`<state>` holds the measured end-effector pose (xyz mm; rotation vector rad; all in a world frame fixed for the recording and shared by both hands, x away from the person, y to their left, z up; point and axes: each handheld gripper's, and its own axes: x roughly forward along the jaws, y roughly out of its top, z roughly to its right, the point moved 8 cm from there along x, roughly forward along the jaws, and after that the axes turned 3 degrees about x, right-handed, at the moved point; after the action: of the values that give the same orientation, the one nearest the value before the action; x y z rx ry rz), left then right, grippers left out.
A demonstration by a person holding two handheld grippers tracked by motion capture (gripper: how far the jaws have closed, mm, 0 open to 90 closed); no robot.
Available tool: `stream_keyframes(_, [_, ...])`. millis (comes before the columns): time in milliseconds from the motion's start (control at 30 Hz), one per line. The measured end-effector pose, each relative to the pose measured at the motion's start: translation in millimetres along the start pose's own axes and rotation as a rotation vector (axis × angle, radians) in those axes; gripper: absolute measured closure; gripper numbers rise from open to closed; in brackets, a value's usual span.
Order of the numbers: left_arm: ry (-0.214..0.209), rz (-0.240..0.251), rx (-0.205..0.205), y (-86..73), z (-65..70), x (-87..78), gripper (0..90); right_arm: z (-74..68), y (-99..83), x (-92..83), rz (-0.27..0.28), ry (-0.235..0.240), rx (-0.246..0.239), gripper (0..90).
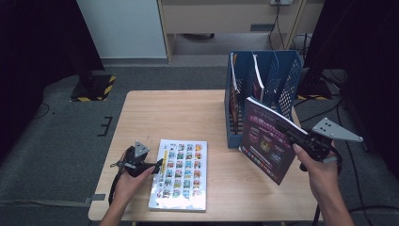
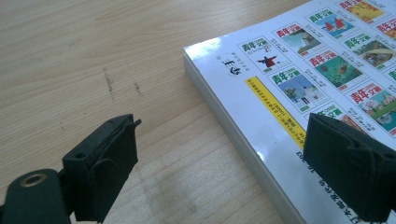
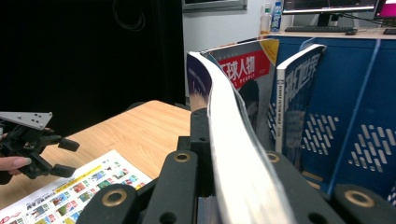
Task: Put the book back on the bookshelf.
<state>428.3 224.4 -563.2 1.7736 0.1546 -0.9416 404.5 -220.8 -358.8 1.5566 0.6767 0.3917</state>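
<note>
A purple magazine (image 1: 268, 139) is clamped between the closed jaws of the right gripper (image 1: 292, 135) and held upright above the tabletop (image 1: 183, 113), just in front of a blue file rack (image 1: 282, 75) in which other magazines are stood. The jaws of the left gripper (image 1: 157, 165) are spread open over the left edge of a white magazine (image 1: 181, 174) laid flat on the tabletop, with nothing gripped.

The right gripper's (image 1: 301, 139) jaw tips are buried behind the purple magazine (image 1: 268, 139) it's clamping, the print on the white magazine (image 1: 181, 174) is too tiny to read from up high, and the blue file rack (image 3: 355, 107) gets chopped off at the frame's right edge.
</note>
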Motion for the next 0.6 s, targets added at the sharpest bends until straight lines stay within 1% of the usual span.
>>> stream_keyframes(100, [0.000, 0.000, 0.001, 0.0, 0.2, 0.4, 9.0, 0.7, 3.0, -4.1, 0.006, -0.001, 0.005, 84.0])
stream_keyframes(133, [0.000, 0.000, 0.002, 0.0, 0.5, 0.6, 9.1, 0.3, 9.4, -8.7, 0.021, 0.007, 0.011, 84.0])
stream_keyframes(200, [-0.002, 0.001, 0.001, 0.1, 0.7, 0.3, 9.0, -0.1, 15.5, -12.0, 0.032, 0.018, 0.015, 84.0])
stream_keyframes(233, [-0.002, 0.001, 0.001, 0.1, 0.7, 0.3, 9.0, -0.1, 15.5, -12.0, 0.032, 0.018, 0.015, 84.0])
stream_keyframes(300, [-0.001, 0.001, -0.001, 0.2, 0.2, 0.0, 9.1, 0.1, 26.7, -16.1, 0.056, 0.038, 0.035, 84.1])
stream_keyframes(367, [-0.002, 0.002, -0.003, 0.2, 0.2, -0.1, 9.1, 0.7, 34.2, -17.8, 0.072, 0.042, 0.044, 84.0])
stream_keyframes(433, [-0.002, 0.005, -0.004, 0.5, 0.1, -0.3, 9.0, 2.0, 41.2, -18.5, 0.081, 0.037, 0.045, 84.0])
stream_keyframes(500, [-0.005, 0.006, -0.006, 0.6, 0.2, -0.2, 9.0, 4.6, 47.0, -17.7, 0.084, 0.019, 0.044, 84.0])
stream_keyframes(533, [-0.004, 0.006, -0.005, 0.7, 0.2, -0.2, 9.0, 6.2, 49.3, -17.2, 0.083, 0.009, 0.042, 84.0])
stream_keyframes(567, [-0.004, 0.006, -0.005, 0.7, 0.2, -0.2, 9.1, 6.2, 49.3, -17.2, 0.083, 0.009, 0.042, 84.0])
stream_keyframes(600, [-0.005, 0.007, -0.006, 0.8, 0.0, -0.3, 9.0, 9.3, 54.0, -15.8, 0.088, -0.010, 0.042, 83.9])
